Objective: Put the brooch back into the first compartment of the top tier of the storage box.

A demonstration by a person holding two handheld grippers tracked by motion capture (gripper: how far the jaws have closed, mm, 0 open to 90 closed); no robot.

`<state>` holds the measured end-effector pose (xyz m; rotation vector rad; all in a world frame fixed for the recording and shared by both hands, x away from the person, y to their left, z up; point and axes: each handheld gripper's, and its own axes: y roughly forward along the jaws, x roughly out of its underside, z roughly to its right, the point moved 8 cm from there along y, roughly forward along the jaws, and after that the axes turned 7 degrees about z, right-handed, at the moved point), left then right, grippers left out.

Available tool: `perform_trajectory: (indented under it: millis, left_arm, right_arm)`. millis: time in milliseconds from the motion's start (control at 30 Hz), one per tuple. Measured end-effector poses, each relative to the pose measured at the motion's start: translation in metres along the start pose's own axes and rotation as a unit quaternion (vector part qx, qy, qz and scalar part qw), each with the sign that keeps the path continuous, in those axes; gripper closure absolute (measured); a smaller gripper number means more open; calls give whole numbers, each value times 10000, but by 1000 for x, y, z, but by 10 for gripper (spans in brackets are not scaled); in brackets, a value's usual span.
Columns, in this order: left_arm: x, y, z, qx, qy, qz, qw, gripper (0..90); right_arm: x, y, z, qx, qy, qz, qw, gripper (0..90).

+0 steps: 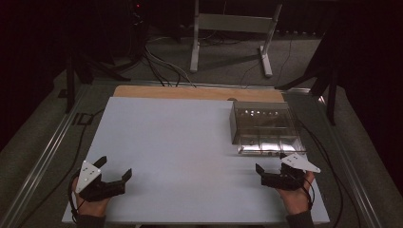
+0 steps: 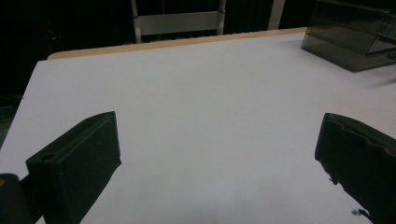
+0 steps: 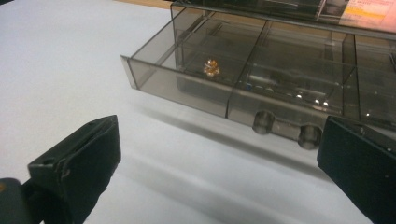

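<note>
A smoky clear plastic drawer box (image 1: 262, 118) stands at the back right of the white table (image 1: 180, 142). Its drawer (image 3: 243, 88) is pulled out toward me and split into compartments. A small orange-gold piece (image 3: 211, 67) lies in the left compartment. My right gripper (image 1: 272, 165) rests on the table just in front of the drawer, open and holding nothing, its jaws (image 3: 219, 158) wide apart and facing the drawer front. My left gripper (image 1: 115, 167) sits open at the front left, far from the box (image 2: 350, 37), with bare table between its jaws (image 2: 219, 154).
A wooden strip (image 1: 195, 92) runs along the table's far edge. Behind it on the floor are a metal stand (image 1: 233, 28), cables (image 1: 159, 66) and dark tripod legs (image 1: 323, 80). Metal rails (image 1: 43, 156) flank the table.
</note>
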<state>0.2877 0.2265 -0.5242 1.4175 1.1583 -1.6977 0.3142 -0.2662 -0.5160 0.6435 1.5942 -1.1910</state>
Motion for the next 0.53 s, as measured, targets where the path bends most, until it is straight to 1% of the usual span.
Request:
perform_trajectory:
  millis: [100, 233, 300, 433, 467, 533]
  left_arm:
    - [0, 0, 1, 20, 7, -9, 10000, 8]
    - [0, 1, 2, 57, 17, -7, 10000, 8]
    - [-1, 1, 2, 80, -8, 18, 10000, 8]
    - [0, 1, 3, 98, 1, 10, 10000, 8]
    - [1, 3, 4, 102, 13, -36, 9999, 8]
    - [2, 3, 5, 107, 19, -55, 9999, 8]
  right_arm:
    - [3, -3, 3, -3, 28, 58, 10000, 3]
    - [9, -7, 6, -62, 100, 171, 9998, 3]
    - [11, -9, 5, -113, 108, 199, 9997, 3]
    - [13, -8, 5, -123, 93, 192, 9997, 3]
    - [14, -6, 6, -131, 84, 177, 9997, 3]
    - [16, -6, 8, -141, 105, 162, 9997, 3]
